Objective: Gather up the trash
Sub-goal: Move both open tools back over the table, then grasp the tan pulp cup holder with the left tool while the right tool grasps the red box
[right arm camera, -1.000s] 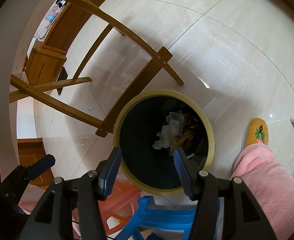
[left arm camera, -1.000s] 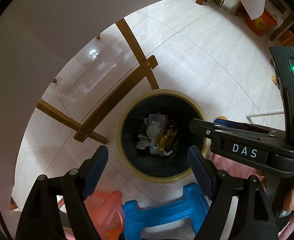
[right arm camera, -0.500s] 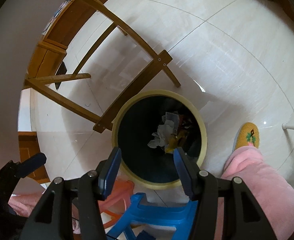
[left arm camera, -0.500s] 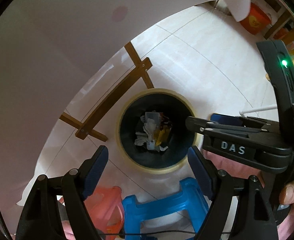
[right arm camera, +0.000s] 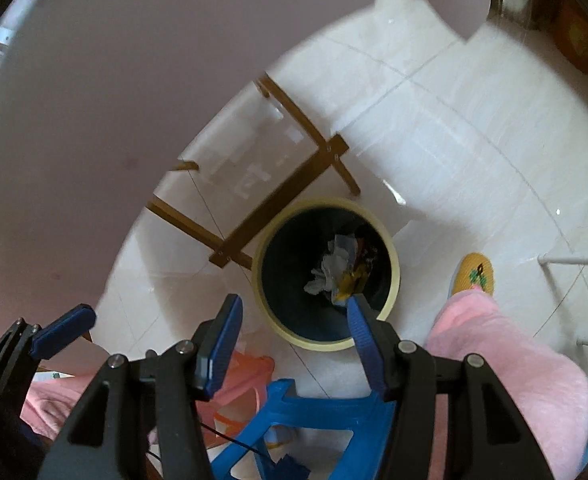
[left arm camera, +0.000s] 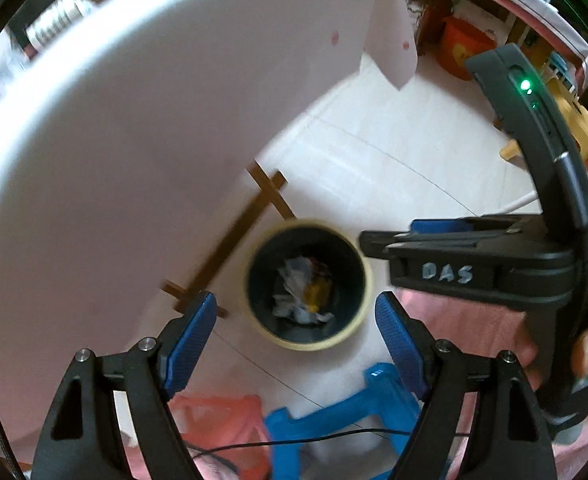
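black bin: a cream-rimmed trash bin (left arm camera: pixel 309 285) stands on the pale tiled floor (left arm camera: pixel 394 168), seen from above at 6 o'clock of a wooden frame (right arm camera: pixel 294 184).
trash: crumpled white paper and yellow wrappers (right arm camera: pixel 340 270) lie inside the bin.
left gripper: the left gripper (left arm camera: pixel 296 342) hangs above the bin, blue pads spread apart, nothing between them.
right gripper: the right gripper (right arm camera: pixel 294 330) hangs over the bin, fingers apart, empty.
foreground: a blue stool (right arm camera: pixel 314 420) at 6 o'clock; a white tabletop (left arm camera: pixel 133 140) at 10 o'clock.

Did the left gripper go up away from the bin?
Yes. In the left wrist view the bin has shrunk and the white tabletop fills more of the picture, so the left gripper rose.
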